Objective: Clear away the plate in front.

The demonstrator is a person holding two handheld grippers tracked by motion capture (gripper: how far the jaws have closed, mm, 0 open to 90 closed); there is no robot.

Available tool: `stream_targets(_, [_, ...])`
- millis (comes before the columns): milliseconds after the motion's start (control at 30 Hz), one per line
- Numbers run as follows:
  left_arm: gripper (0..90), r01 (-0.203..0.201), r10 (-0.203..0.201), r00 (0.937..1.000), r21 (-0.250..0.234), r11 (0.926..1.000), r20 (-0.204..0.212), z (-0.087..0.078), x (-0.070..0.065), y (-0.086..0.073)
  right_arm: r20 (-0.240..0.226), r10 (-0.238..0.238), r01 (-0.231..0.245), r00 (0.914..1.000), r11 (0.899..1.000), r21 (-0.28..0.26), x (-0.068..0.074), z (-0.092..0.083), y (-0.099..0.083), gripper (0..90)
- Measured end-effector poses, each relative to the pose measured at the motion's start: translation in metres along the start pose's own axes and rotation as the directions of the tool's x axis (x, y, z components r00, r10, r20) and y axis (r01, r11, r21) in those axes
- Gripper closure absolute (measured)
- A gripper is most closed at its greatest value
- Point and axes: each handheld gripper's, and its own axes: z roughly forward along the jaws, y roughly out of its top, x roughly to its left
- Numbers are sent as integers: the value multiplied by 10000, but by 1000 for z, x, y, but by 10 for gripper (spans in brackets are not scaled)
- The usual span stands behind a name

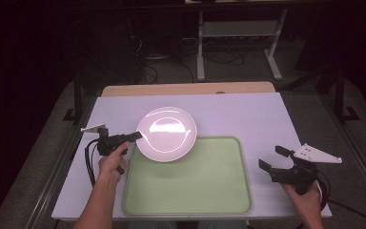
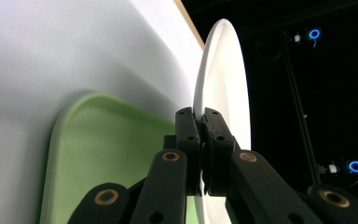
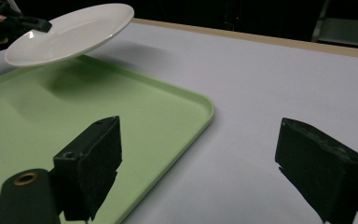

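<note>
1. Spanning most of the frame, 1 white-topped table (image 1: 248, 114) carries the whole job, with a wooden strip along its far edge and dark floor around it.

2. Lying at the near centre of that table is 1 pale green tray (image 1: 209, 191), shallow-rimmed and bare inside; by the look of things it is where the plate is bound.

3. Hanging above the tray's far-left corner is 1 white plate (image 1: 167, 133), lifted clear of the surface; in the right gripper view the plate (image 3: 70, 32) tilts in the air and throws a shadow onto the tray (image 3: 135, 116) beneath.

4. Pinching the plate's rim, the left gripper (image 1: 136, 136) has its jaws clamped tight on the edge; in the left gripper view the 2 black jaws meet on the thin rim of the plate (image 2: 223, 84), with the tray (image 2: 98, 140) beyond.

5. Waiting at the right of the tray, the right gripper (image 1: 274, 157) rests in the person's hand with jaws spread wide and nothing between them, over bare table.

6. The step in hand reads as the carry: the plate is up but not yet set down. The next move likely calls for bringing it further over the tray, levelling it, lowering until it sits flat, and only then releasing the rim.
</note>
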Motion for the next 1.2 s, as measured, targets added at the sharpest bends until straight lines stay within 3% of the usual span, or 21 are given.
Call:
stream_targets(567, [874, -393, 406, 9990, 682, 9969, -184, -1, 2, -28, -10, 52, -52, 10000, 10000, -28, 0, -2, 0, 136])
stream_targets(1200, [874, -549, 599, 9973, 1091, 9925, -432, -1, 6, -40, -60, -15, 15, 10000, 10000, -22, 0, 0, 0, 136])
